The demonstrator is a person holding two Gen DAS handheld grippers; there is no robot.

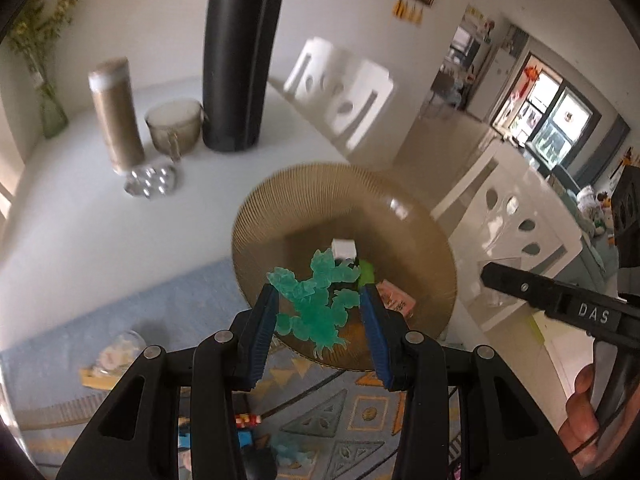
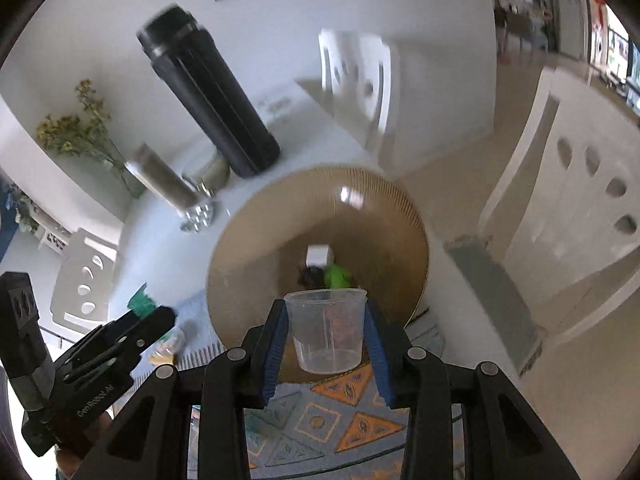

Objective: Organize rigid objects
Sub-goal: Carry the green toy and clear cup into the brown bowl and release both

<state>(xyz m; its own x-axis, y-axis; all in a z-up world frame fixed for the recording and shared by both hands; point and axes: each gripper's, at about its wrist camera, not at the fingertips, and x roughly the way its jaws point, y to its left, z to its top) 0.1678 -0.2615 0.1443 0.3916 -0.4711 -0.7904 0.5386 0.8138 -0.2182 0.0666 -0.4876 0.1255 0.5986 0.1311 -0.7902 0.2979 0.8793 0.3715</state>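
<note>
In the left wrist view, the left gripper is clamped on a green toy figure above the brown ribbed bowl — it should come lower before it lets go.

In the right wrist view, the right gripper squeezes a clear plastic cup over the same bowl's near rim — it is best kept upright and set down gently beside the white cube.

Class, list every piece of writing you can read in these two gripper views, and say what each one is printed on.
"DAS": white letters on the black right gripper, seen in the left wrist view.
"GenRobot.AI", small and only just legible: on the black body of the left gripper, in the right wrist view.
Pink card in the brown ribbed bowl: print too blurred to read.
</note>
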